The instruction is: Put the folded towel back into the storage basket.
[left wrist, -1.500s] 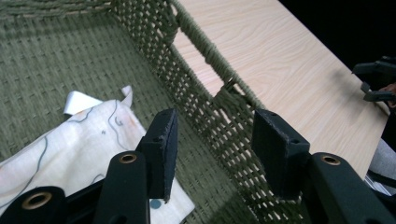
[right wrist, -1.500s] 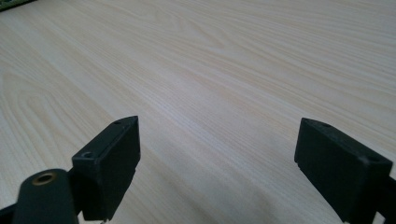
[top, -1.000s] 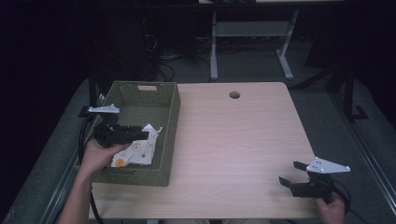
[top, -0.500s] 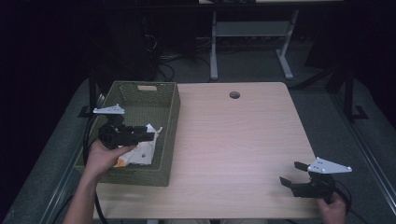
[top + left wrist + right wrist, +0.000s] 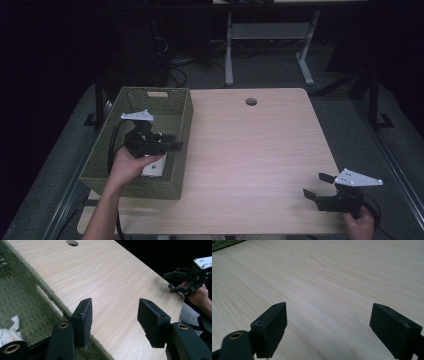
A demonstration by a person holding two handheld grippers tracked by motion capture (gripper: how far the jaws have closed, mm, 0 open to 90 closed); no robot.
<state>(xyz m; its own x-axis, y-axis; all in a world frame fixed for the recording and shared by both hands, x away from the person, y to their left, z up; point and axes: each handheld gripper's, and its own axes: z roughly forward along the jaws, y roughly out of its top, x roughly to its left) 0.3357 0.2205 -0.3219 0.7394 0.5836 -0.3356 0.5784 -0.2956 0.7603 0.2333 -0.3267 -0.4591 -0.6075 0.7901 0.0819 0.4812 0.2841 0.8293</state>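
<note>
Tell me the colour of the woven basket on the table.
Olive green basket, clearest in the high view.

**No readable writing**

Nothing on the table can be read. The white package (image 5: 154, 167) lying in the green basket (image 5: 182, 125) shows only faint dark marks in the high view, too small and blurred to make out as letters or numbers, and in the left gripper view its corner (image 5: 8, 331) is blank white. The wooden tabletop (image 5: 250, 150) bears no label or sign, and the grey plates on the two grippers carry only small dark dots, not print
</note>
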